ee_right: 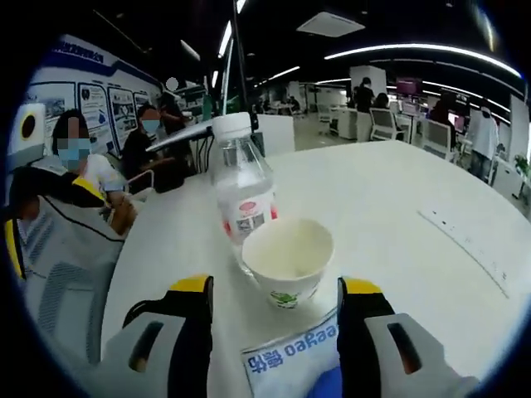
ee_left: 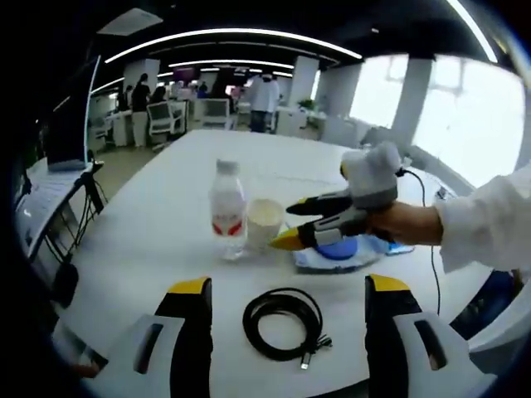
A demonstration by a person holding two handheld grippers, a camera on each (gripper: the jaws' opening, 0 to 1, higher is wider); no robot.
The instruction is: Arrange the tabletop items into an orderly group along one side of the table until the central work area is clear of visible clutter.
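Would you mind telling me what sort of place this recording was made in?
Probably an open-plan office: a large white table in front, desks with office chairs behind, people seated by wall posters, and long ceiling strip lights.

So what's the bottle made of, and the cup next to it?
The water bottle looks like clear, shiny plastic: you can see through it, and it has a white screw cap and a red-and-white label. The cup looks like matte white paper with a thin rolled rim and a small green print, though it could be thin plastic.
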